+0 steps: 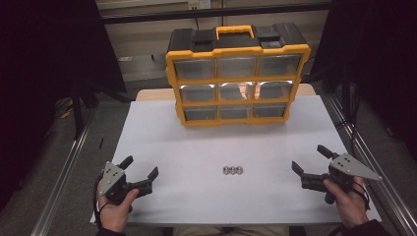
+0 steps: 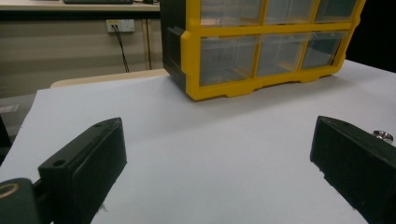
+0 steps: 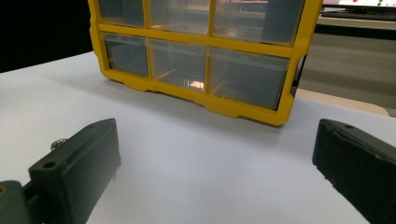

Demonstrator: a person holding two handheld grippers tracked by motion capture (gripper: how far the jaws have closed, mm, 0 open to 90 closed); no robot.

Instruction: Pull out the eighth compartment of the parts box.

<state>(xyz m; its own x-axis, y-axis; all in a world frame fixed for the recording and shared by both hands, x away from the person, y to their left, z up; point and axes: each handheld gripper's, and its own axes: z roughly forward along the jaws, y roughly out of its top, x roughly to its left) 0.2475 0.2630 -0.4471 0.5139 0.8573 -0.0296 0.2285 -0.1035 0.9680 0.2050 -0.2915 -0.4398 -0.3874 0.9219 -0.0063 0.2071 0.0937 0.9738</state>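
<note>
Behind nuts (image 1: 232,170), drawer organizer (image 1: 236,73), unobstructed

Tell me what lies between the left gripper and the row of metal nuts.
Nothing: in the high view, only bare white table top separates the open left gripper from the three metal nuts.

From above the near edge of the white desk (image 1: 196,137) we look forward and down. Both gripper views sit low near that edge, facing the yellow-framed plastic drawer cabinet (image 1: 238,73) at the far edge, which all three views share.
</note>
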